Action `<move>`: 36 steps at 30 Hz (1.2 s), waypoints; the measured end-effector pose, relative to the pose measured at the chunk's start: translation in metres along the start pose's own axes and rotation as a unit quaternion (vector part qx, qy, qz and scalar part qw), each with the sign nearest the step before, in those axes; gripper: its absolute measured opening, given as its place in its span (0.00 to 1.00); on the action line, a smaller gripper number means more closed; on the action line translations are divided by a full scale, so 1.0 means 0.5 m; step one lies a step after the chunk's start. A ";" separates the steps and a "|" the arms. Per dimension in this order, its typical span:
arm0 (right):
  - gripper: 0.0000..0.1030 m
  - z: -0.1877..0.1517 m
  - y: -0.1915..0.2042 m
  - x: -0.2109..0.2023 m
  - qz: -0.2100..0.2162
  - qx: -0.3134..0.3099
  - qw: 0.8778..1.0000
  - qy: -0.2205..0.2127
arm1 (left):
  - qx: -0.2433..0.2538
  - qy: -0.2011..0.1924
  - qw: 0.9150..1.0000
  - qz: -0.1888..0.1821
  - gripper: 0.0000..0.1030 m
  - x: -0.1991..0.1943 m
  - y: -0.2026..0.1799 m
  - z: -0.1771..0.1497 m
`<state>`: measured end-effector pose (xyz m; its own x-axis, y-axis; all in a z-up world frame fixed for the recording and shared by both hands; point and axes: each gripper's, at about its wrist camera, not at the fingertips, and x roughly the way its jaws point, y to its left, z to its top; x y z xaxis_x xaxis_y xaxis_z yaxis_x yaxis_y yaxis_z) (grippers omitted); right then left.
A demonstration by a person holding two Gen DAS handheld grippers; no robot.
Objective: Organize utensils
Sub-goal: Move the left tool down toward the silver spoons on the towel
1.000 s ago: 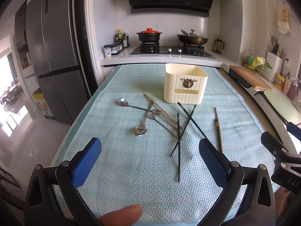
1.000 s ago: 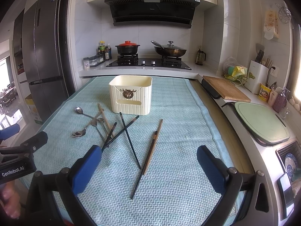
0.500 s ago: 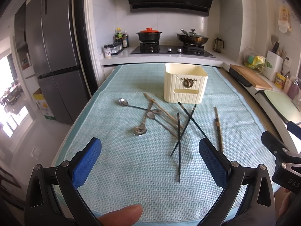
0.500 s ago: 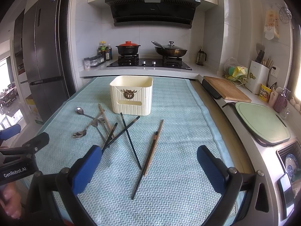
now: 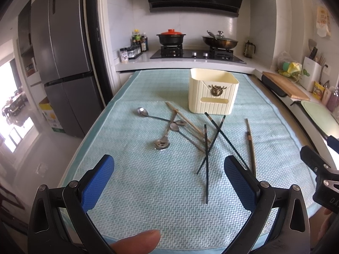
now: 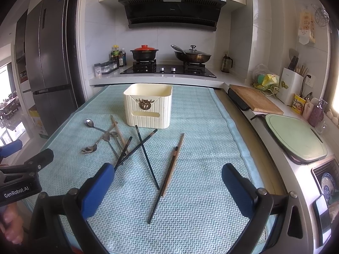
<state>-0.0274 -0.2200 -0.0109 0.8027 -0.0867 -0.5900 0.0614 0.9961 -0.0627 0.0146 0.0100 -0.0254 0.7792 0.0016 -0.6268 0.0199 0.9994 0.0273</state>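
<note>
A cream utensil holder (image 5: 213,94) (image 6: 148,106) stands at the far middle of a teal mat (image 5: 148,186) (image 6: 201,190). In front of it lie three metal spoons (image 5: 162,142) (image 6: 90,148), several dark chopsticks (image 5: 206,169) (image 6: 147,158) and wooden chopsticks (image 5: 251,148) (image 6: 172,165), crossed in a loose pile. My left gripper (image 5: 169,180) is open and empty above the mat's near edge. My right gripper (image 6: 167,187) is open and empty, to the right of the left one, nearer the wooden chopsticks.
A stove with a red-lidded pot (image 6: 144,54) and a wok (image 6: 192,57) is beyond the mat. A wooden cutting board (image 6: 255,100) and a green board (image 6: 295,135) lie on the right counter. A grey fridge (image 5: 61,63) stands at the left.
Both grippers have edged slightly forward toward the utensils. Nothing on the mat has moved.
</note>
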 end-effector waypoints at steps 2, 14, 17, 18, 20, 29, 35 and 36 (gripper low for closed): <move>1.00 -0.001 -0.001 0.000 -0.002 0.000 1.000 -0.001 | -0.008 0.010 1.000 0.003 1.00 0.011 0.015 -0.003; 1.00 -0.023 -0.037 0.055 -0.011 0.011 1.000 0.024 | -0.028 0.077 0.996 0.019 1.00 0.101 0.118 -0.044; 1.00 -0.025 -0.042 0.070 -0.003 0.014 0.999 0.030 | -0.033 0.088 0.995 0.013 1.00 0.126 0.124 -0.050; 1.00 -0.025 -0.044 0.076 0.000 0.015 0.999 0.032 | -0.041 0.096 0.994 0.007 1.00 0.136 0.127 -0.050; 1.00 -0.026 -0.048 0.088 0.003 0.016 0.999 0.038 | -0.057 0.116 0.992 -0.007 1.00 0.155 0.132 -0.052; 1.00 -0.046 -0.077 0.165 0.007 0.036 0.996 0.082 | -0.070 0.132 0.988 -0.038 1.00 0.223 0.146 -0.033; 0.99 -0.050 -0.088 0.225 0.011 0.048 0.992 0.115 | -0.074 0.134 0.986 -0.070 1.00 0.245 0.149 -0.009; 0.97 -0.048 -0.087 0.232 0.011 0.047 0.992 0.118 | -0.070 0.135 0.986 -0.073 1.00 0.245 0.142 -0.009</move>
<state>0.0486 -0.2738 -0.0958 0.6447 -0.0543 -0.7625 0.1097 0.9937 0.0220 0.1089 0.0812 -0.1037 0.5792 -0.1528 -0.8007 0.0187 0.9845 -0.1743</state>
